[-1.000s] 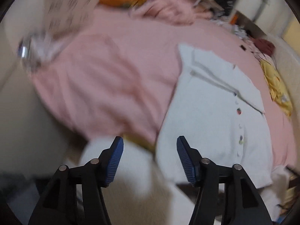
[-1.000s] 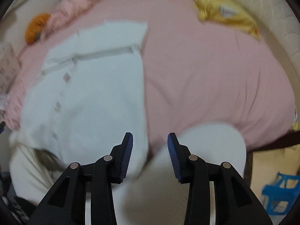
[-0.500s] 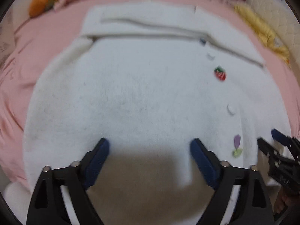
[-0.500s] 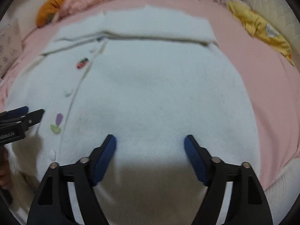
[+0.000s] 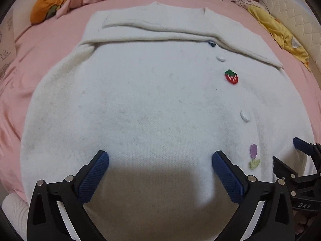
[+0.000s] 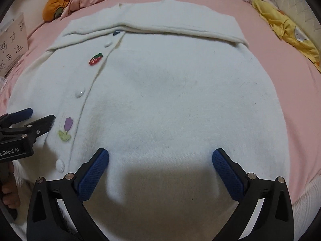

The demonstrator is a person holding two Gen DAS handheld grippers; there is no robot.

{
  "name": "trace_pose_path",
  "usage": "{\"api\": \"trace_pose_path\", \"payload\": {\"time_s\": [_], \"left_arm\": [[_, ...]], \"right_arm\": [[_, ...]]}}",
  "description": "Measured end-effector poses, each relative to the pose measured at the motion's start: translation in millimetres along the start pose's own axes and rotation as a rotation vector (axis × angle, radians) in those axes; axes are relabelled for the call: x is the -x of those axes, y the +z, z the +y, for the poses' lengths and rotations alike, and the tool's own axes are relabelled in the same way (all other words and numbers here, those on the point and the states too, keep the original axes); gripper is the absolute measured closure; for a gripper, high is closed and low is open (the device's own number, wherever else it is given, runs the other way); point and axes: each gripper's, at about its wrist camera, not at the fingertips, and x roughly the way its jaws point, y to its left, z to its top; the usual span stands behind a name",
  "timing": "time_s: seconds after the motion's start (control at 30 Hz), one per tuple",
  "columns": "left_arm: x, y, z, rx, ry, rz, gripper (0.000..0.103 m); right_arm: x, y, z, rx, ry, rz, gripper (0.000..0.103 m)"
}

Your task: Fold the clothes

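Moved: both hand-held grippers lower and closer over the cardigan than a second ago, jaws spreading from narrow to wide.
Cardigan (image 5: 140,100): flat on the pink bed (image 5: 50,46), buttoned front up, near hem toward the cameras; laid out so, probably to give a square base for folding.
Sleeves (image 5: 160,30): crossed over the chest, beyond the strawberry patch (image 5: 231,76); tucked in, likely to keep the bundle narrow.
Left hand-held gripper (image 5: 160,172): jaws opening, far apart, fabric below and between them but not pinched, left of the tulip patch (image 5: 253,155).
Right hand-held gripper (image 6: 160,168): jaws opening, equally wide, nothing clamped, right of the tulip patch.
Why paired: seemingly spaced along the hem to lift it evenly.
Next, as a guess: pinch hem, carry toward collar.
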Motion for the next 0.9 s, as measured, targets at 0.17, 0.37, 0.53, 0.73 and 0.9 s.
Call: {"api": "trace_pose_path", "payload": {"time_s": [0.17,0.37,0.53,0.73,0.9], "left_arm": [[3,-3,3,-0.006,0.011,-0.036,0.0],[50,4,13,0.042,0.021,-0.225,0.0],[63,-2,41,0.186,-0.029,-0.273,0.0],[49,8,54,0.281,-0.027,-0.27,0.0],[42,9,57,0.276,0.015,-0.266,0.0]], "right_arm": [[1,-7,-3,-0.004,0.007,-0.024,0.0],[0,-3,-2,0.024,0.017,-0.009,0.0],[26,-4,10,0.055,-0.003,-0.1,0.0],[65,40,46,0.147,0.048,-0.304,0.0],[44,128,96,0.265,0.136,-0.28,0.0]]}}
